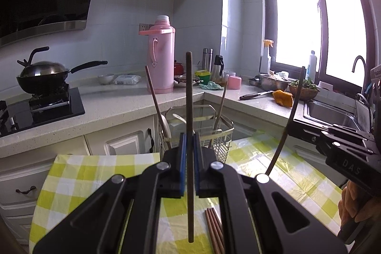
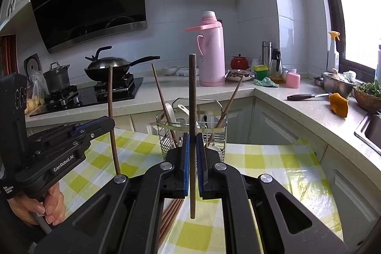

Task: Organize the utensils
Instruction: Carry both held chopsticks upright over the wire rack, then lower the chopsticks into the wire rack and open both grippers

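Left claw: your left claw [image 1: 189, 154] is clenched on a dark brown chopstick [image 1: 189, 111], blue pads pinching it mid-shaft; stick stands upright, its lower end hanging above the cloth.
Right claw: your right claw [image 2: 193, 154] is clenched on a second chopstick [image 2: 193, 111], also upright between the blue pads.
Cross views: the right-hand stick shows tilted at the right of the left wrist view [image 1: 289, 120]; the left-hand stick shows at the left of the right wrist view [image 2: 112, 118].
Loose chopsticks: a bundle of reddish-brown chopsticks [image 1: 214, 230] lies flat on the cloth under both claws.
Utensil holder: wire utensil caddy [image 2: 190, 127] stands at the far edge of the tabletop, ahead of both claws; two chopsticks lean out of it, white spoons inside.
Tabletop: yellow-green checked tablecloth [image 2: 273, 158] covers it.
Background: pink thermos [image 2: 210, 49], wok [image 2: 107, 68] on the stove, well apart from the tabletop.
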Motion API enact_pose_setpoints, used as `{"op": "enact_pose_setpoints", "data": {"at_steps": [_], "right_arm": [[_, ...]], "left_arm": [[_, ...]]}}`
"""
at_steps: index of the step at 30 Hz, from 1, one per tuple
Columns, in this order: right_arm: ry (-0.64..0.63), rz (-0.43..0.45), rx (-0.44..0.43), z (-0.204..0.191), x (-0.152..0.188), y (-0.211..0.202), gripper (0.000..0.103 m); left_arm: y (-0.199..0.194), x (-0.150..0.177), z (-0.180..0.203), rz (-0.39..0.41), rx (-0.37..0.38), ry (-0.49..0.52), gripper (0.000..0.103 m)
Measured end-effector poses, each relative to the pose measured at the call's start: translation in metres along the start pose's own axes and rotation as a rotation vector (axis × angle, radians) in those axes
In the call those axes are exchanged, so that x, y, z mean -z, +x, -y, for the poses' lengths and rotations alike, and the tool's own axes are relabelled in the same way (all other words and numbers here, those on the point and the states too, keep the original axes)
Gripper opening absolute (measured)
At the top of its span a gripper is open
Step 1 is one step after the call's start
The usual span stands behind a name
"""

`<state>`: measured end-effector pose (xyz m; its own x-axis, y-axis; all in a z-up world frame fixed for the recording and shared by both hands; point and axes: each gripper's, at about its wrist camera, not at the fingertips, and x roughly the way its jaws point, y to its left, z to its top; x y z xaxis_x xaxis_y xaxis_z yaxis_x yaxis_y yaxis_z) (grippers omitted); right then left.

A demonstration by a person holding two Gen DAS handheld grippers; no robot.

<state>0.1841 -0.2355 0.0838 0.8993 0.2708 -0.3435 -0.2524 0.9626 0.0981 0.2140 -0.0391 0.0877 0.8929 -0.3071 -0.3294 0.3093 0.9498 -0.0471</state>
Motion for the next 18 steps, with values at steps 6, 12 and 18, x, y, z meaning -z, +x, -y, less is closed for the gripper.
{"op": "enact_pose_setpoints", "data": {"at_steps": [6, 12, 18], "right_arm": [[-0.006, 0.023, -0.002, 0.013, -0.033, 0.021, 0.007], [-0.02, 0.05, -0.002, 0.021, -0.081, 0.038, 0.007], [-0.029, 0.098, 0.006, 0.026, -0.126, 0.049, 0.007]], "left_arm": [[0.018, -0.039, 0.0, 0.03, -0.001, 0.007, 0.005], [0.031, -0.088, 0.0, 0.058, 0.001, 0.002, 0.005], [0.049, -0.134, -0.007, 0.084, -0.014, 0.0, 0.005]]}}
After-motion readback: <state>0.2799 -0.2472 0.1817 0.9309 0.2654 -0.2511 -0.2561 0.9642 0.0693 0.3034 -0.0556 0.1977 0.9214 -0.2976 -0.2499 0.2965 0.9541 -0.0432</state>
